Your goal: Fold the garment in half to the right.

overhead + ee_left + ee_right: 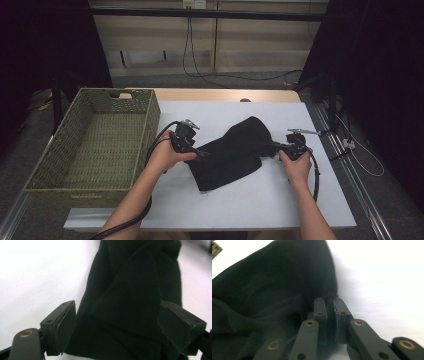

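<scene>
A black cloth point(232, 152) lies crumpled on the white table top point(260, 200), roughly at its middle, one rounded end reaching toward the far side and a squarer flap lying nearer the person. The fabric is folded over itself in a few soft layers.

The left gripper point(199, 151) sits at the cloth's left edge. In the left gripper view its jaws stand wide apart, one on each side of the dark cloth point(130, 297), with a folded ridge of fabric between them — the pads point(65, 326) do not press on it, and white table shows past the left-hand one.

The right gripper point(274, 148) is at the cloth's right edge. In the right gripper view its jaws are drawn nearly together and pinch a thin edge of the black cloth point(269, 290) between the pads point(339, 315) — a grip on the fabric where it meets the bare white surface.

To the left, just beside the white top, stands a woven green basket point(145, 130) with a cut-out handle in its far wall; it is apart from the cloth. A cable point(155, 142) loops from the left gripper toward the basket's right wall and runs back along the forearm.
</scene>
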{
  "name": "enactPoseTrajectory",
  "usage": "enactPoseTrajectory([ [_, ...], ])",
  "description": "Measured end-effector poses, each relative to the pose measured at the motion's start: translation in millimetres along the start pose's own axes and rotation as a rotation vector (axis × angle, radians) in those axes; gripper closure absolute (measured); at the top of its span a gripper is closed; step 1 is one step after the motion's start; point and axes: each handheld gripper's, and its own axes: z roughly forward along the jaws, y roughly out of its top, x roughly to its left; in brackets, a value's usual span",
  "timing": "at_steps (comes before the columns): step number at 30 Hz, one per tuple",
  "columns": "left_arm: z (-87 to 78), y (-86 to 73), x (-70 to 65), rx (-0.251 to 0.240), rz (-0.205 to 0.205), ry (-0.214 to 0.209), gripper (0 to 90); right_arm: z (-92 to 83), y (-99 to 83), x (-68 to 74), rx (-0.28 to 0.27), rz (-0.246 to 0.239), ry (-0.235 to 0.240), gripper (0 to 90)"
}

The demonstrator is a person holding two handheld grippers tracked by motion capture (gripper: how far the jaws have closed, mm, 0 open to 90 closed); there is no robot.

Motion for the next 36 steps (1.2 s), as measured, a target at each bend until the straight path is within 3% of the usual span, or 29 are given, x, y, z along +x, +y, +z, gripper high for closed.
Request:
enactPoseTrajectory([
  [4,5.5,-6.8,4.0,0.02,0.011,0.049,18.0,-7.6,-0.4,-6.5,-0.02,0.005,-0.041,83.7],
  [6,7.8,-9.1,8.7,0.012,-0.003,0.053,22.1,-11.4,-0.6,-8.1,-0.029,-0.001,-0.063,83.6],
  [11,13.8,-15.9,24.2,-0.006,-0.035,0.088,32.5,-13.5,-1.3,-5.4,-0.03,-0.013,-0.071,83.6],
  [13,17.3,-20.1,28.7,0.004,-0.029,0.097,36.7,-14.4,-2.1,-5.5,-0.034,-0.012,-0.069,83.6],
  [14,20.0,-22.8,29.7,0.008,-0.033,0.076,37.8,-14.9,-2.3,-5.5,-0.035,-0.013,-0.067,83.5],
  [16,20.8,-26.4,28.4,-0.006,-0.037,0.083,42.0,-15.4,-3.0,-5.2,-0.039,-0.024,-0.067,83.5],
  [18,20.5,-26.6,24.8,0.005,-0.03,0.078,56.9,-15.1,-3.4,-3.3,-0.035,-0.03,-0.069,83.5],
  [20,21.1,-26.1,20.6,0.018,-0.009,0.098,60.9,-14.9,-3.6,-2.9,-0.035,-0.032,-0.071,83.4],
  [21,20.9,-25.4,20.3,0.025,-0.02,0.074,66.3,-14.8,-3.8,-2.5,-0.035,-0.031,-0.072,83.5],
  [22,20.9,-24.8,20.6,0.034,-0.036,0.044,78.2,-15.1,-3.8,-2.7,-0.035,-0.029,-0.069,83.5],
  [23,21.5,-24.0,19.8,0.037,-0.048,0.049,83.7,-15.7,-3.8,-2.7,-0.04,-0.024,-0.069,83.5],
  [26,18.2,-18.1,19.1,0.062,-0.053,0.086,85.7,-20.6,-2.6,-4.5,-0.064,-0.01,-0.059,83.6],
  [28,9.7,-11.9,24.3,0.03,-0.083,0.098,86.3,-24.6,-1.4,-6.2,-0.077,-0.004,-0.054,83.6],
  [30,1.6,-4.9,28.0,0.021,-0.069,0.145,86.6,-28.3,-0.2,-9.3,-0.092,0.007,-0.055,83.6],
  [32,-2.8,3.3,33.7,0.015,-0.082,0.187,86.6,-31.7,0.7,-12.2,-0.104,0.016,-0.058,83.6],
  [36,0.6,10.6,44.6,0.012,-0.12,0.207,86.7,-35.4,1.3,-14.3,-0.102,0.004,-0.087,83.7],
])
